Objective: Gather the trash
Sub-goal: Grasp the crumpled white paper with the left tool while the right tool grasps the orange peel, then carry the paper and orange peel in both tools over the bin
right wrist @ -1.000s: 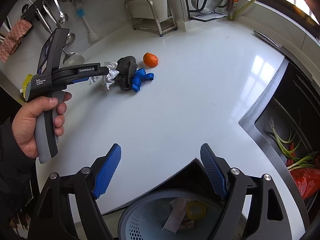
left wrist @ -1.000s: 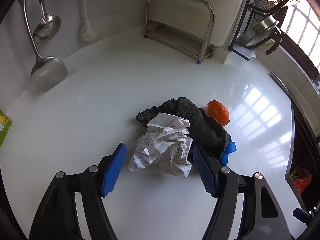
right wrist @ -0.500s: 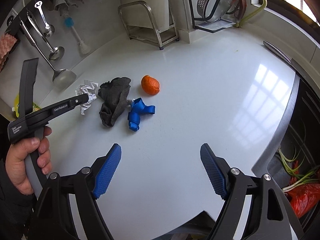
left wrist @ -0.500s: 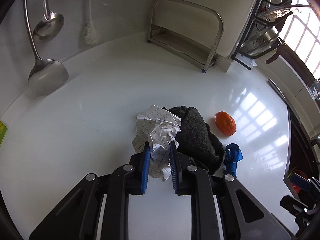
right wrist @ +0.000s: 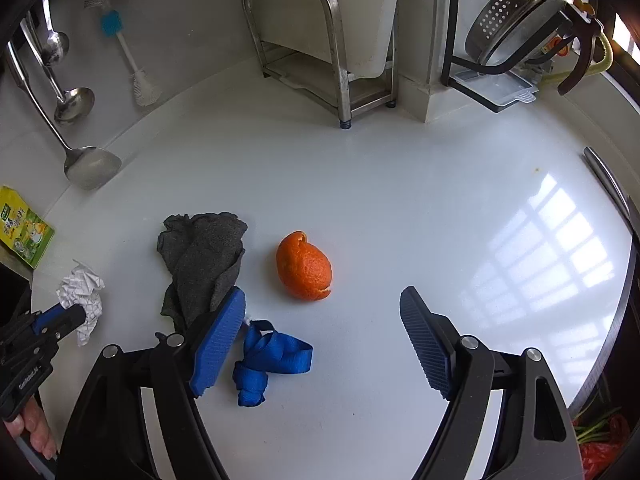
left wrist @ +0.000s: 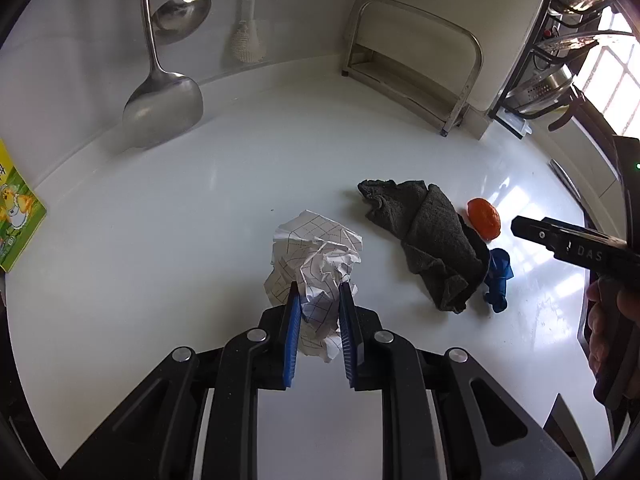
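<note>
My left gripper (left wrist: 319, 294) is shut on a crumpled sheet of grid paper (left wrist: 316, 254) and holds it just above the white counter (left wrist: 260, 168); the paper also shows in the right wrist view (right wrist: 82, 288). My right gripper (right wrist: 324, 308) is open and empty, its jaws wide apart, with an orange peel (right wrist: 304, 266) just ahead of them. A dark grey cloth (right wrist: 204, 256) and a knotted blue strap (right wrist: 266, 362) lie by its left finger. The cloth (left wrist: 428, 236), the peel (left wrist: 484, 218) and the strap (left wrist: 498, 276) lie to the right of the paper.
A metal rack (right wrist: 320, 40) stands at the back of the counter. Ladles (left wrist: 164, 96) and a brush (left wrist: 248, 40) hang on the wall at left. A green box (right wrist: 24, 232) sits at the left edge. A sink rim (right wrist: 608, 184) runs along the right.
My left gripper has pulled the paper away from the cloth, toward the left. My right gripper has moved forward to the peel and the strap, still open.
</note>
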Motion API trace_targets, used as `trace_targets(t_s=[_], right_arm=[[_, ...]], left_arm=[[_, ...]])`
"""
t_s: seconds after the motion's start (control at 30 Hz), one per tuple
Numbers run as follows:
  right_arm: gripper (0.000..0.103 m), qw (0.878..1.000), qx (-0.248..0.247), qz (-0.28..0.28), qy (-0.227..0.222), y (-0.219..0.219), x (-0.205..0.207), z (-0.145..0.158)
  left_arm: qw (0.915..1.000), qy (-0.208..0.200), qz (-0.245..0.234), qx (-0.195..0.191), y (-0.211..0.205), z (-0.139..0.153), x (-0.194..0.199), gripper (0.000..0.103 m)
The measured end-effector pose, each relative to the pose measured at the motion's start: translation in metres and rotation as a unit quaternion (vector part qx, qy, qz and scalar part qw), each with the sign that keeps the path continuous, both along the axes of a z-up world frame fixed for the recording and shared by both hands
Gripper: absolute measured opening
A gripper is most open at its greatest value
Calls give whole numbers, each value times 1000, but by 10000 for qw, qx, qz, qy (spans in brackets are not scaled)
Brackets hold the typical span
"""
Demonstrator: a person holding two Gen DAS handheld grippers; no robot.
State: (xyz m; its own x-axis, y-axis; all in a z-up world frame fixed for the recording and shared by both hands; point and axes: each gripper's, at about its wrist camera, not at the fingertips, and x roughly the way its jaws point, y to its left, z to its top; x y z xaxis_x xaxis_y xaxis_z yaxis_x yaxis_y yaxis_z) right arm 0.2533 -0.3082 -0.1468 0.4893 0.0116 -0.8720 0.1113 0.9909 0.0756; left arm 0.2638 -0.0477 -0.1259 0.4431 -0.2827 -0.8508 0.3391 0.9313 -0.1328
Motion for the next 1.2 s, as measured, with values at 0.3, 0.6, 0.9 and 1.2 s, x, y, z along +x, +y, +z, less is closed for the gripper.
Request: trace_targets(t_s=[0.3,0.6,0.9,1.2], right_arm=[[59,9990,-161,194,367,7,29,-25],[15,9967,-334,551,493,28,36,-28],[12,9988,-23,493,38,24,-3,9],[12,9983,146,519,-203,18,-65,35]], left_arm=[[10000,-16,59,4,-2,0,-3,18],[9999,2,119,-10,0,2,-8,18],[9999,-78,90,-33,-6,13,-23,18],[9998,-191,90,-17,-10,28,-54,18]])
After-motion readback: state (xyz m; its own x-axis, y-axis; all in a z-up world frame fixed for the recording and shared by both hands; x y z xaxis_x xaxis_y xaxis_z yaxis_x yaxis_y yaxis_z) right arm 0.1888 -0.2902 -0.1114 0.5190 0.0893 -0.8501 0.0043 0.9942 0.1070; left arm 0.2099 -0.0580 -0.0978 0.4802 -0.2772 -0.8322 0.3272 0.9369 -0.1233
